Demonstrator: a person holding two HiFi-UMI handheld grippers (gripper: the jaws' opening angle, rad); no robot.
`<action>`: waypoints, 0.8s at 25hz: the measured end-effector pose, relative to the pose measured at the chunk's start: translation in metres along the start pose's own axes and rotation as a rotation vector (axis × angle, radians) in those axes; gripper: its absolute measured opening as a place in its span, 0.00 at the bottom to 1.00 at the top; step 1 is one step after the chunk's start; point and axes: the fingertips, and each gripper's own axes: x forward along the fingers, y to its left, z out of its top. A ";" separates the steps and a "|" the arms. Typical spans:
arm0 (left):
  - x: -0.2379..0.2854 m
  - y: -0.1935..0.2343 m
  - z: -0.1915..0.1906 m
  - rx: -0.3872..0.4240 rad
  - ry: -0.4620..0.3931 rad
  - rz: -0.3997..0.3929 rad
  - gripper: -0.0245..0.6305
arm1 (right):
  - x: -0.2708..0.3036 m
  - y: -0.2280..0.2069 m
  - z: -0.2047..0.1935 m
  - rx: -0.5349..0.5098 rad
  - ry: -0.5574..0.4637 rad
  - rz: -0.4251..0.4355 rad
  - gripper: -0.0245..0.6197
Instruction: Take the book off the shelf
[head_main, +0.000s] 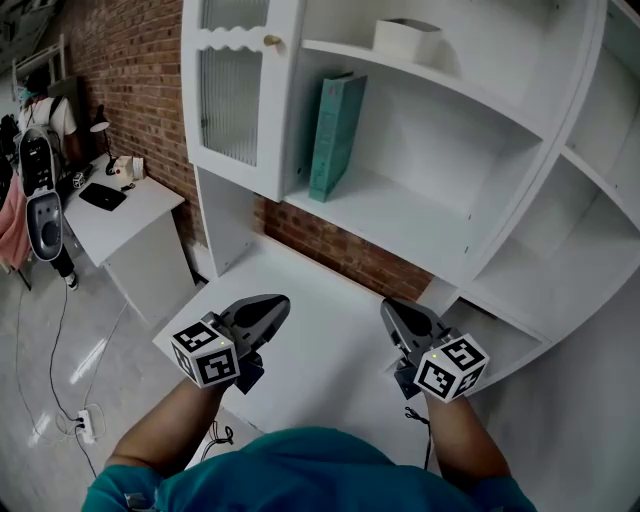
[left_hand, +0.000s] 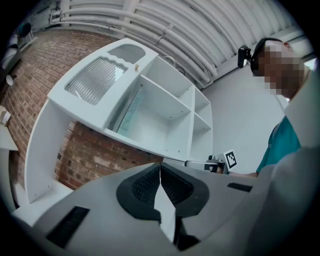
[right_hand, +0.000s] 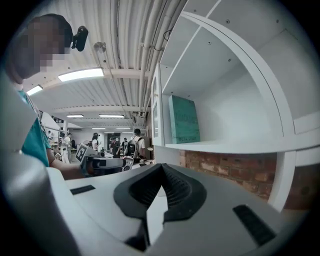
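Observation:
A teal book (head_main: 335, 135) stands upright, leaning against the left wall of the white shelf unit's (head_main: 420, 215) middle compartment; it also shows as the teal book (right_hand: 184, 120) and, faintly, the book (left_hand: 129, 114). My left gripper (head_main: 278, 305) is shut and empty, low over the white table, below and left of the book. My right gripper (head_main: 392, 310) is also shut with nothing in it, below and right of the book. In the gripper views the left gripper (left_hand: 160, 167) and right gripper (right_hand: 161, 167) show tips touching.
A white box (head_main: 405, 38) sits on the upper shelf. A ribbed-glass cabinet door (head_main: 232, 95) hangs left of the book. The white table (head_main: 320, 340) lies under both grippers, against a brick wall (head_main: 130, 70). A second desk (head_main: 115, 205) and people stand at far left.

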 end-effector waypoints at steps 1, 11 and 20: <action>0.007 -0.002 0.006 0.011 -0.005 0.019 0.07 | -0.001 -0.005 0.008 -0.010 -0.008 0.008 0.07; 0.065 -0.004 0.096 0.138 -0.013 0.119 0.07 | 0.014 -0.017 0.080 -0.097 -0.068 0.021 0.07; 0.108 0.021 0.151 0.230 0.044 0.234 0.40 | 0.034 -0.019 0.121 -0.148 -0.086 -0.021 0.07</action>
